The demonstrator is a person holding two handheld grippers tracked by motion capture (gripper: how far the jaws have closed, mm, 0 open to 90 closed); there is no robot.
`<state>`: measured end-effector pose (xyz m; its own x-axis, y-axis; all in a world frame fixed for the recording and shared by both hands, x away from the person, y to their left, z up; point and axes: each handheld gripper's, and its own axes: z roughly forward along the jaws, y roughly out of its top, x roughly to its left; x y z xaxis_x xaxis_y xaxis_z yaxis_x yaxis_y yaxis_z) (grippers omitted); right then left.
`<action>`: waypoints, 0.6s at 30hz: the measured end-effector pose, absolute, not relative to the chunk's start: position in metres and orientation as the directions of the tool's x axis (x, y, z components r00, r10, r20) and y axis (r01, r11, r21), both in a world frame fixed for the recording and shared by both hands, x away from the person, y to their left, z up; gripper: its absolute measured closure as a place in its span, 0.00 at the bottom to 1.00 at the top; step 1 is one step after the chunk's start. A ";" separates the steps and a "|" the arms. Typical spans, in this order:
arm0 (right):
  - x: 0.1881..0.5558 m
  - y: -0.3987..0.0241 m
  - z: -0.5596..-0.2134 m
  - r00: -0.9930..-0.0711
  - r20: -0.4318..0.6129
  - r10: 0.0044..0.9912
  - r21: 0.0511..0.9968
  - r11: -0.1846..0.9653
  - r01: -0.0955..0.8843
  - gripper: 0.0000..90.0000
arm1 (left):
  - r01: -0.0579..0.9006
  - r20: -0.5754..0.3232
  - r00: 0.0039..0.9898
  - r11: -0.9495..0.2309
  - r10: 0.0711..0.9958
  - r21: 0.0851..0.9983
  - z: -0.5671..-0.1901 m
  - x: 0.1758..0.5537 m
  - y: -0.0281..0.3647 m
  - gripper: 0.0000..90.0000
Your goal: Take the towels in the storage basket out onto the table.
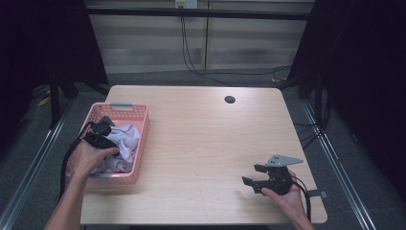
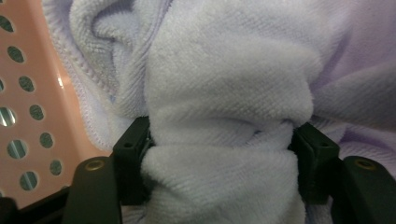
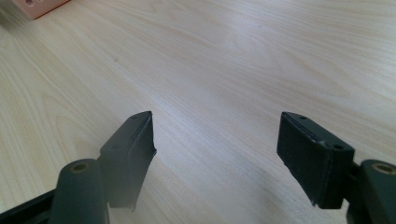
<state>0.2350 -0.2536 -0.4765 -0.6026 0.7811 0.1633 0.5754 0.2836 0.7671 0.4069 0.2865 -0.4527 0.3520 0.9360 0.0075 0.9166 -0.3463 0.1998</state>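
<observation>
A pink basket point(image 1: 139, 143) with perforated walls sits at about nine o'clock on the wooden table point(image 1: 201, 143), holding a crumpled pale lilac towel point(image 1: 125, 139) that fills most of it. The left gripper point(image 1: 106, 130) reaches down into the basket, its jaws pressed into a thick fold of the towel point(image 2: 224, 116) from both sides; the bunched cloth has no clear long axis or heading, and no label or writing is legible. The right gripper point(image 1: 253, 175) rests at about five o'clock above bare wood, well apart from the basket, jaws wide apart with nothing between them.
</observation>
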 end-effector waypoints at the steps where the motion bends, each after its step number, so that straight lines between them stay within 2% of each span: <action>1: 0.235 -0.254 -0.476 -0.602 0.163 0.782 0.767 0.283 0.576 0.30 | 0.914 0.005 0.355 -0.348 0.935 0.207 -0.452 0.407 0.287 0.43; 7: 0.234 -0.253 -0.476 -0.597 0.164 0.785 0.766 0.280 0.578 0.30 | 0.896 0.042 0.369 -0.367 0.929 0.249 -0.449 0.400 0.285 0.52; 18: 0.231 -0.252 -0.477 -0.598 0.156 0.786 0.761 0.290 0.580 0.30 | 0.896 -0.056 0.326 -0.290 0.944 0.336 -0.440 0.397 0.302 0.57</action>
<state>0.2311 -0.2523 -0.4767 -0.5977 0.7863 0.1562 0.5799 0.2895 0.7615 0.3975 0.3019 -0.4398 0.3264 0.9436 -0.0559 0.8959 -0.2900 0.3365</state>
